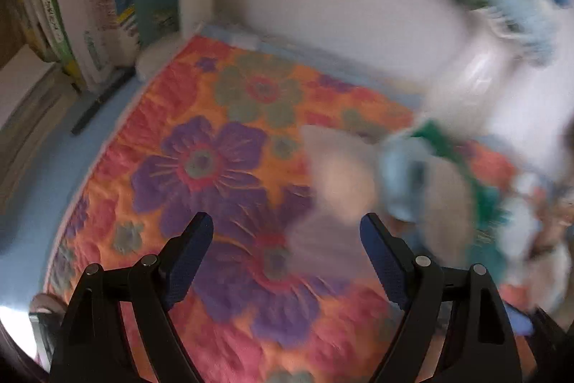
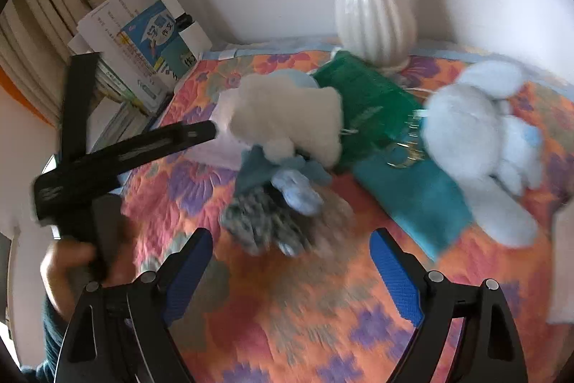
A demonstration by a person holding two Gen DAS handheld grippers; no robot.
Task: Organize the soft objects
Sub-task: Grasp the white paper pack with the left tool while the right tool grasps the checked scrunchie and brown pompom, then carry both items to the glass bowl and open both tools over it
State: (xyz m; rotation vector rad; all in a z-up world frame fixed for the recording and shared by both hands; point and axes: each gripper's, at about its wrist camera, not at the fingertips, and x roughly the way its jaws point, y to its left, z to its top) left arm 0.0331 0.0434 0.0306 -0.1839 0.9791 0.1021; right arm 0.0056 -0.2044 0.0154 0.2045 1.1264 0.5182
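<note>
The left gripper (image 1: 287, 236) hangs over a quilted floral mat (image 1: 201, 167) in orange, pink and purple; its blue-padded fingers (image 1: 190, 253) are spread wide with nothing between them. The right gripper (image 2: 290, 250) is likewise released, its fingers (image 2: 394, 279) apart above the same mat and empty.

The soft things lie in a loose heap at the mat's far side: a cream plush toy (image 2: 287, 113) on top of a pale lilac block (image 2: 219, 139), a small light-blue plush piece (image 2: 297, 192) just in front of it, a blurred grey speckled fabric (image 2: 265, 221) nearest the right gripper, a green cloth (image 2: 362, 96) and a teal cloth (image 2: 412, 192) touching it, and a pale blue plush rabbit (image 2: 477, 139) to the right, lying partly on the teal cloth; a metal ring (image 2: 401, 157) sits between rabbit and green cloth.

A white ribbed vase (image 2: 373, 6) with blue flowers stands behind the heap. Books (image 2: 143, 49) lean at the left; the blue cover carries Chinese characters, too blurred to read with certainty. The left gripper's black body shows in the right wrist view, held by a hand (image 2: 68, 271).
</note>
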